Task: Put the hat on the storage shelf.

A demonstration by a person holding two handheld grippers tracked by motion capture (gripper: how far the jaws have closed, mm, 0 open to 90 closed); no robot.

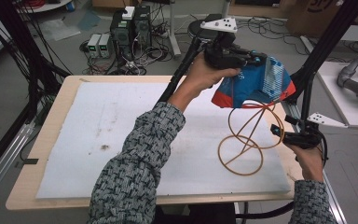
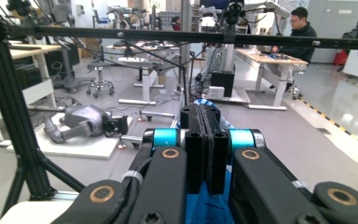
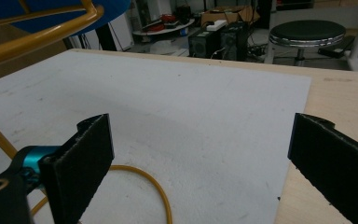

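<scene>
A blue cap with a red brim edge and a white mesh panel (image 1: 261, 83) hangs over the top of a gold wire stand (image 1: 246, 142), which rests on the right part of the white mat. Raised at the cap's upper left, my left gripper (image 1: 257, 59) is shut on its fabric. In the left gripper view the two pads (image 2: 204, 126) press together with blue cloth (image 2: 206, 205) pinched between them. My right gripper (image 1: 279, 132) sits low beside the stand's right side, pointing left. Its jaws (image 3: 200, 154) stand wide open with nothing between them, the gold wire (image 3: 156, 189) just ahead.
The white mat (image 1: 112, 135) covers a wooden table (image 1: 51, 121). A black frame post (image 1: 324, 42) slants up at the right, next to a white board carrying a grey robot arm (image 1: 356, 84). Computers (image 1: 130, 28) and a stool (image 1: 200, 25) stand on the floor behind.
</scene>
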